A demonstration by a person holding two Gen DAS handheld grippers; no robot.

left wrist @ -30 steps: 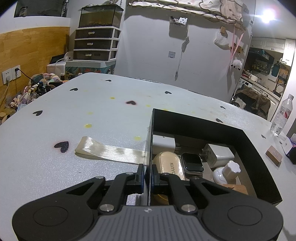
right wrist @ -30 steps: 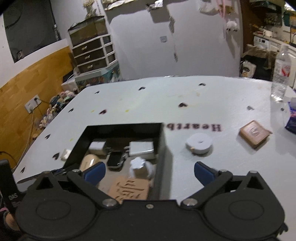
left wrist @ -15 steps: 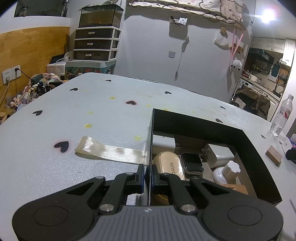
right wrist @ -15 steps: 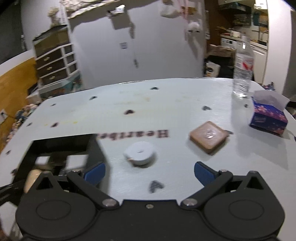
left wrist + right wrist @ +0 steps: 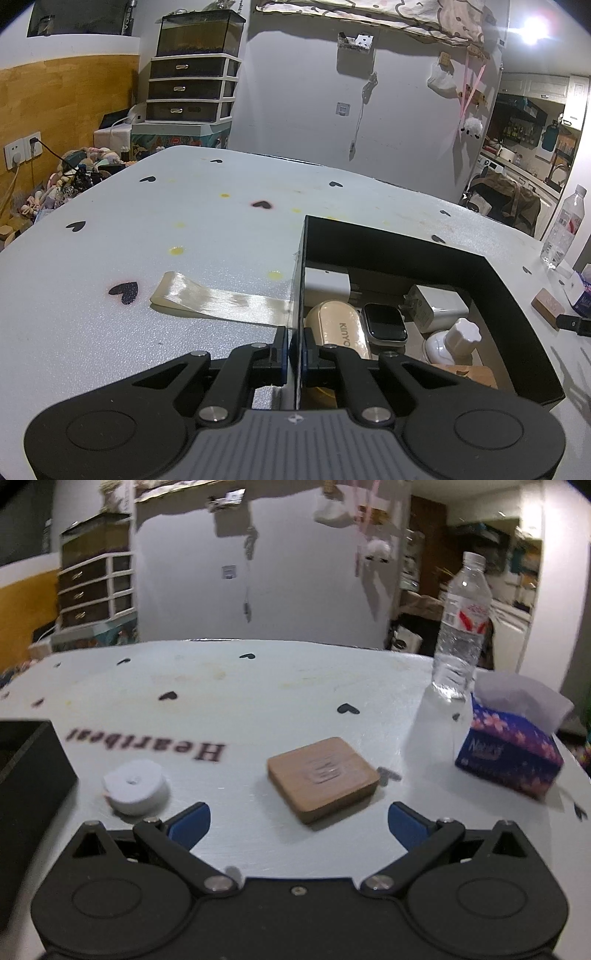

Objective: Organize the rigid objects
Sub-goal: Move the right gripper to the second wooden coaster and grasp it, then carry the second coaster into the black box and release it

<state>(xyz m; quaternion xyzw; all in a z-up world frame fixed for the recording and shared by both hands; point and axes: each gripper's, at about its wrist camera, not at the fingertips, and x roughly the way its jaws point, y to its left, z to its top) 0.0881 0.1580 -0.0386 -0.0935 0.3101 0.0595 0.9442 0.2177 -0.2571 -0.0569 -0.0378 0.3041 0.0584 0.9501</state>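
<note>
My left gripper (image 5: 294,350) tilts downward, clenched on the left wall of the black box (image 5: 391,247). Just ahead inside sit a beige case (image 5: 341,330) printed "KINYO", a smartwatch (image 5: 384,323) and chargers. My right gripper (image 5: 298,821) also angles down, its blue pads spread wide and holding nothing. The wooden block (image 5: 321,777) lies just ahead between them; a white roll (image 5: 135,786) lies ahead-left below the word "Heartbeat", and a "Nature" tissue pack (image 5: 511,753) far right.

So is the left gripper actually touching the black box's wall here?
Touching. In the left wrist view the left gripper is shut on the side wall of the black box, one pad on each face of the wall with no gap showing.
</note>
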